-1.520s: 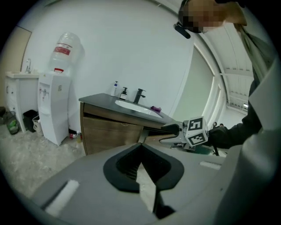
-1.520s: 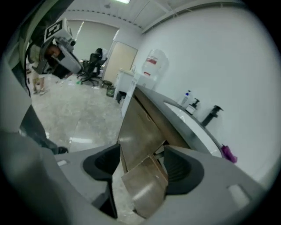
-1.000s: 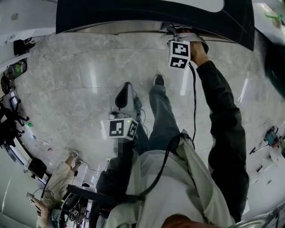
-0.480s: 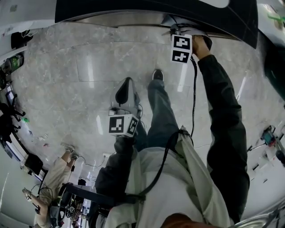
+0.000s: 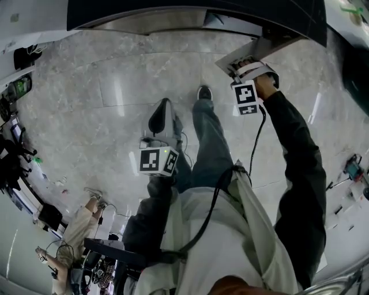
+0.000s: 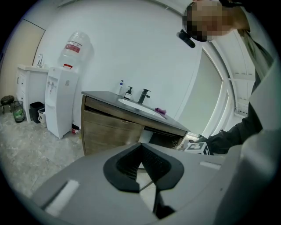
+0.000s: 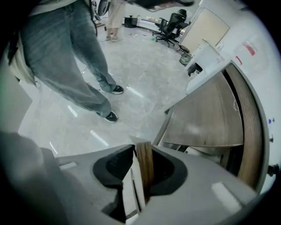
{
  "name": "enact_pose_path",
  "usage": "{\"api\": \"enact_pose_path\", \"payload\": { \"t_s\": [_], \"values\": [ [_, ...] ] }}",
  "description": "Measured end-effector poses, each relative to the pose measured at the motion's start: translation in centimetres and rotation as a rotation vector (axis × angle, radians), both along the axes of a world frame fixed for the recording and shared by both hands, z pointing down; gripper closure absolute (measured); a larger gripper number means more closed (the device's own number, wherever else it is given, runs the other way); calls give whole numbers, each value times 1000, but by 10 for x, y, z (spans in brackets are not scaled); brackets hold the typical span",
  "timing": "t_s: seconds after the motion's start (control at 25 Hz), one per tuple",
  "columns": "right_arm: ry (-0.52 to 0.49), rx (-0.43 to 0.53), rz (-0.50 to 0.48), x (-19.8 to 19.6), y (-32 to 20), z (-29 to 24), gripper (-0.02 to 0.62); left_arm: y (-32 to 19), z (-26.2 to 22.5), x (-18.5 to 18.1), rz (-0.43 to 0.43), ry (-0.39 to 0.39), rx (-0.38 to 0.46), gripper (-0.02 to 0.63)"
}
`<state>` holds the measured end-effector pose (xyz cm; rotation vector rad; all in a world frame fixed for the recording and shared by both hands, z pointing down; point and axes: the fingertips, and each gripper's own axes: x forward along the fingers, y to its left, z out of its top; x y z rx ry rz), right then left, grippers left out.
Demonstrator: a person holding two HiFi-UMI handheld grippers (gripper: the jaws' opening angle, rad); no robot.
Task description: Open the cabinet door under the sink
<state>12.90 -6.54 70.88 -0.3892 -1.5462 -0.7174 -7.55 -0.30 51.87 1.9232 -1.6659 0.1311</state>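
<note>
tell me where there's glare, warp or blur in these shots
Head view: fisheye bows the counter edge, bright streaks glare on the floor. Left gripper view: dark corners, water cooler leans. Right gripper view: the close cabinet door edge is soft.

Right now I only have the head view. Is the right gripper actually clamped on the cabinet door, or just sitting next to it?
Observer: Clamped. In the right gripper view, the right gripper has the wood-grain edge of the brown under-sink cabinet door pinched between its fingers, which have just been closing.
Operator: Left gripper carrying anything?
Observer: No. The left gripper is shut, with nothing between its fingers.
Operator: What's beside the opening?
Observer: The left gripper view shows a closed wooden front panel left of the dark opening.
</note>
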Motion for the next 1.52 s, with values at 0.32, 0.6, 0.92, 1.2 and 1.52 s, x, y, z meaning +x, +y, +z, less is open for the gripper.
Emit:
{"api": "enact_pose_path", "payload": {
  "t_s": [0.32, 0.6, 0.92, 1.2, 1.52],
  "values": [
    [137, 4, -182, 94, 71, -7, 454, -3, -8, 14, 16, 4, 9, 600],
    [249, 36, -353, 180, 94, -9, 437, -8, -3, 41, 51, 14, 3, 600],
    [361, 67, -526, 264, 101, -10, 428, -6, -1, 61, 81, 10, -9, 600],
    [430, 72, -572, 306, 100, -15, 428, -6, -3, 72, 107, -9, -14, 600],
    [463, 92, -555, 315, 97, -22, 428, -4, -12, 75, 107, -15, -4, 600]
  ]
}}
